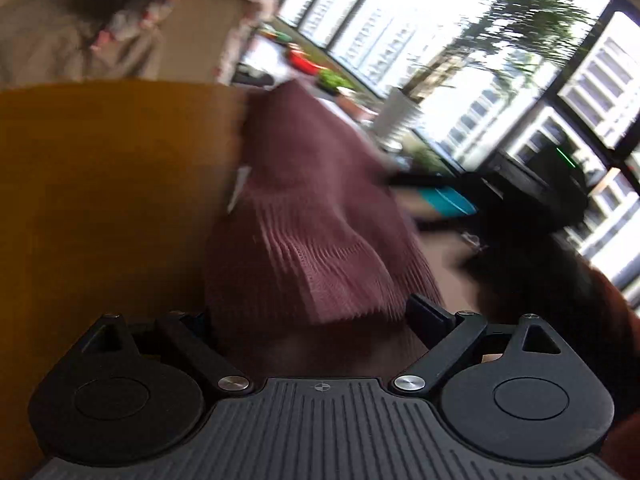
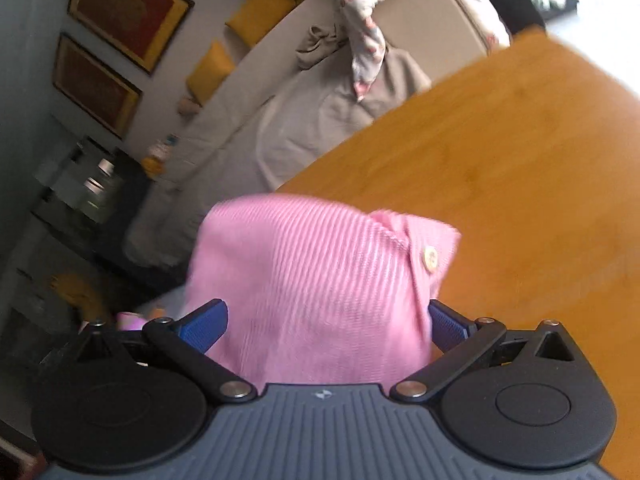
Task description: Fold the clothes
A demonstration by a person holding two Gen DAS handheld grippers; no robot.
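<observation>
Pink ribbed garment [image 2: 320,280] fills both wide-spread grippers [image 2: 324,324] [image 1: 316,320] above a wooden table [image 2: 520,160]; grip apparently loose, view blurred.

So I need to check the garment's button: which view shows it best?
The right wrist view: the button sits on the placket of the pink ribbed garment, lit and facing the camera. The left wrist view shows the garment only in shadow and blurred, with no button visible.
</observation>
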